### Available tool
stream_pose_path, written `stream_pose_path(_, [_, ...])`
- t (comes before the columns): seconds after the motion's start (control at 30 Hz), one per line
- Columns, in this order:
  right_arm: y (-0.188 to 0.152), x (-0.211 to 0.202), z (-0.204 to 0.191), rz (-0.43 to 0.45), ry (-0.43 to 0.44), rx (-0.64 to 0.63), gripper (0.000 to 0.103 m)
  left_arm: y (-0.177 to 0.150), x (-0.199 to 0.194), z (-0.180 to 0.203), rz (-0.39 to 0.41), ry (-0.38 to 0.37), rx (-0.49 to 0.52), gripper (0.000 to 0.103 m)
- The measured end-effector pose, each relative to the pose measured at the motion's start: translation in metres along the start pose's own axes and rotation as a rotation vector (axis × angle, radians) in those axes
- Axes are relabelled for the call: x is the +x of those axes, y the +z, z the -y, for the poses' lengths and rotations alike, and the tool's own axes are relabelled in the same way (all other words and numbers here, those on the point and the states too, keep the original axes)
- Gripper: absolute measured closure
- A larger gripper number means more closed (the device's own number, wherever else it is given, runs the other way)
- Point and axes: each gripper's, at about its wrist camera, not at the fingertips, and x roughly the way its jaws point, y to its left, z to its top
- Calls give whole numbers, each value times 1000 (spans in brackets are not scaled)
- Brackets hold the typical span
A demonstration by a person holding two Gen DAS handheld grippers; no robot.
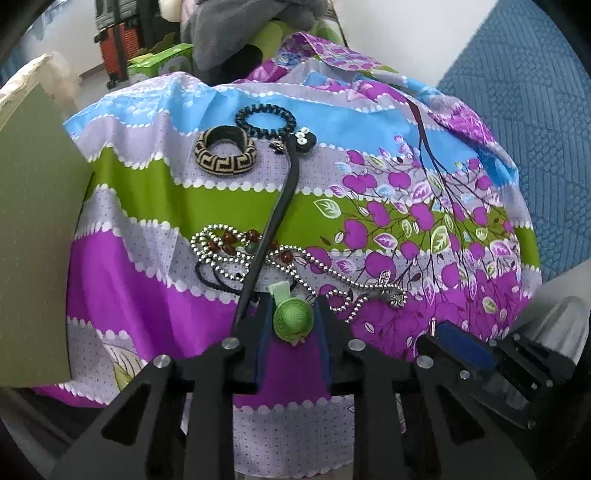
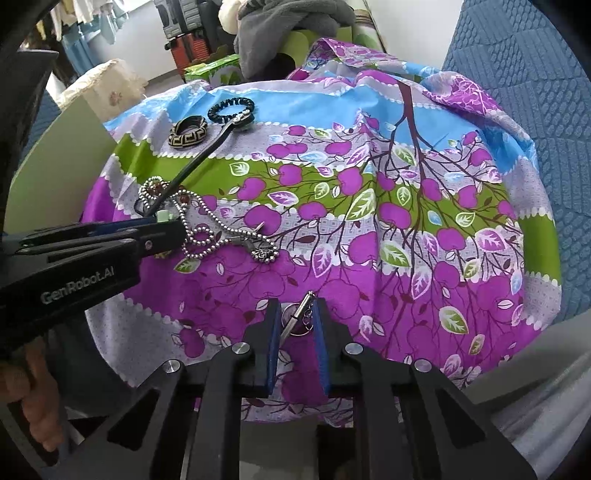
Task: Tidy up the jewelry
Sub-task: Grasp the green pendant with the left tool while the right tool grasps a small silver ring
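Observation:
My left gripper (image 1: 291, 299) is shut on a green hair clip with a woven hat ornament (image 1: 293, 318); it shows at the left in the right wrist view (image 2: 162, 221). A black headband (image 1: 275, 206) runs from beside its left finger up to a black coiled hair tie (image 1: 265, 120) and a patterned bangle (image 1: 226, 156). A silver ball-chain necklace (image 1: 295, 269) and red beads (image 1: 236, 240) lie just ahead. My right gripper (image 2: 297, 314) is shut on a small silver keyring piece (image 2: 298, 319) low over the floral cloth (image 2: 369, 206).
A pale board or box wall (image 1: 33, 229) stands at the left edge. Grey clothing (image 1: 236, 29) and a green box (image 1: 162, 59) lie beyond the cloth. Blue quilted fabric (image 2: 524, 81) is on the right.

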Motion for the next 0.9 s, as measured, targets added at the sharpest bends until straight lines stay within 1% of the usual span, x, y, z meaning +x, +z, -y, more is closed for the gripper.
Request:
stream_pose_path(0.13, [1, -3, 3, 0, 21, 28, 88, -3, -4, -3, 2, -14, -10, 80])
stream_pose_path(0.3, [6, -12, 3, 27, 33, 33, 88, -7, -14, -8, 2, -40, -27, 80])
stream_pose_path(0.6, [15, -42, 0, 88, 73, 42, 88, -12, -48, -22, 21, -76, -60, 80])
stream_pose_path(0.73, [24, -62, -4, 130, 91, 41, 88, -9, -75, -27, 57, -81, -63, 80])
stream_pose_path(0.8, [30, -72, -5, 154, 101, 40, 88, -7, -89, -27, 83, -59, -53, 80])
stream_pose_path(0.9, [39, -90, -11, 193, 105, 22, 88, -4, -109, -24, 123, -63, -41, 80])
